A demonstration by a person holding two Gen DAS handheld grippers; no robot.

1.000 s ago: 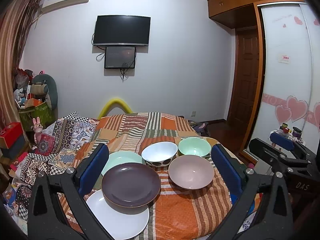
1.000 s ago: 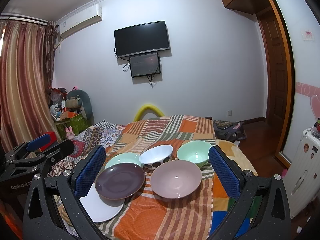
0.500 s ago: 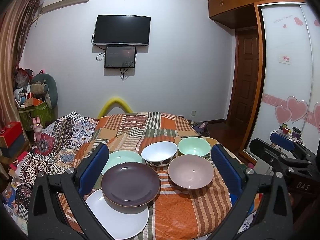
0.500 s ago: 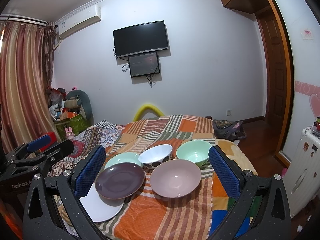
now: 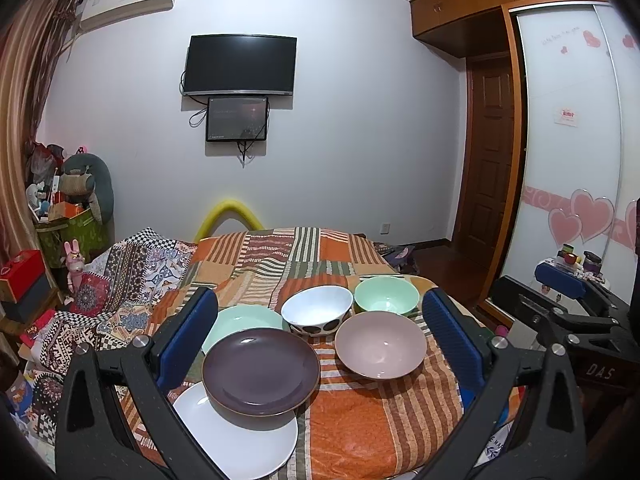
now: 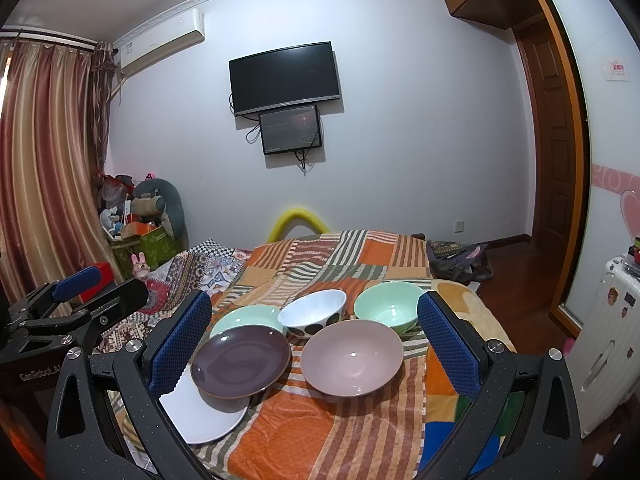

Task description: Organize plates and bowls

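Left wrist view: my left gripper (image 5: 320,336) has its jaws spread wide and holds nothing; it hangs above the near edge of the bed, clear of every dish. My right gripper (image 6: 314,336) is the same, spread wide and empty, well short of contact.

Landmark: the dark purple plate (image 5: 261,372). It lies partly on top of the white plate (image 5: 236,436), which sticks out toward me from under it. Just behind the purple plate on its left is the mint plate (image 5: 244,318), its near edge hidden behind the purple plate's rim; I can't tell whether they touch. Behind it on the right sits the white bowl with dark spots (image 5: 317,310). To its right, with a strip of striped blanket (image 5: 360,432) between them, is the pink bowl (image 5: 380,346). Beyond the pink bowl sits the mint bowl (image 5: 386,295).

Step as I judge it: the start, nothing sorted, first pick not yet chosen.

Next move as I read it: plates into one stack, bowls nested. Purple plate is on top, so take it by the rim. Soft bedding means dishes tip easily; descend slowly and close on a rim, not across a whole dish.
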